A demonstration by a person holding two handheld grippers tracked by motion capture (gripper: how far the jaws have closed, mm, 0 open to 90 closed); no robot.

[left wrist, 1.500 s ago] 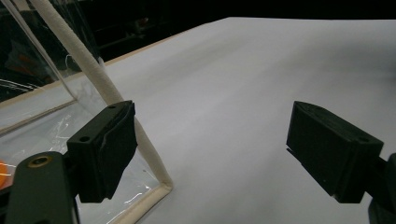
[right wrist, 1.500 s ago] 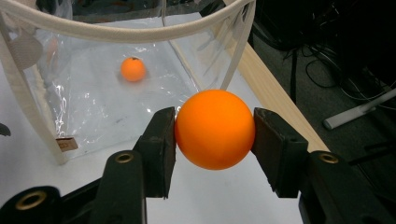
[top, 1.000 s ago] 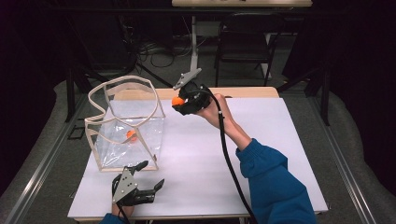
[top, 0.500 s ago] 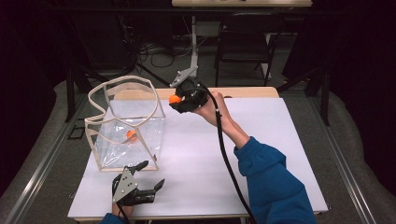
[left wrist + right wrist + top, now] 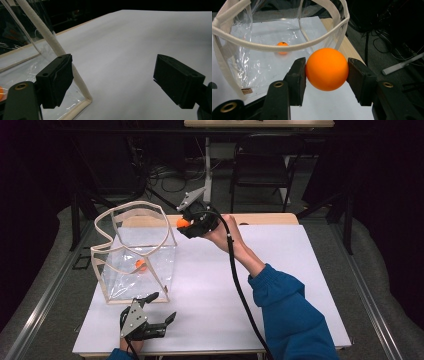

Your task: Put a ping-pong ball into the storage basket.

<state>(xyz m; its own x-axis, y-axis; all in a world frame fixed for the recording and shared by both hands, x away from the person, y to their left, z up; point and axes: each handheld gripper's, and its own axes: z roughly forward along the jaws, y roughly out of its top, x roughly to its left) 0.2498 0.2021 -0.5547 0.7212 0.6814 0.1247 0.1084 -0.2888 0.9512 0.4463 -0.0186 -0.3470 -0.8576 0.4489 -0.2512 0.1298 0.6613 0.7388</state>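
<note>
Since the earlier frames, we note the right gripper [image 5: 186, 222] has drifted slightly toward the bag; the left gripper [image 5: 157, 307] has stayed where it was at the near edge.

Right gripper: we see its jaws clamped on an orange ball [image 5: 327, 69], one pad pressing each side. In the high view the ball [image 5: 182, 223] shows as an orange spot at the gripper's tip, held in the air above the far part of the white tabletop [image 5: 280, 270], just beside the bag's far right corner. The person's right hand [image 5: 222, 232] carries it, blue sleeve [image 5: 290, 315] coming in from the bottom right, black cable [image 5: 240, 290] trailing along the forearm.

Bag: a clear plastic bag [image 5: 135, 255] with cream fabric trim stands upright and open on the left part of the tabletop. In the right gripper view its rim strap [image 5: 287, 46] runs across just behind the held ball. We log a second orange ball [image 5: 141, 265] lying on the bag's floor; the same one shows through the plastic in the right gripper view [image 5: 282, 47].

Left gripper: rests low at the near tabletop edge, just in front of the bag's near corner. In the left gripper view its jaws stand wide apart with nothing between them; the bag's trimmed corner [image 5: 85, 98] sits right beside one jaw. We cannot tell whether that jaw touches the trim.
</note>
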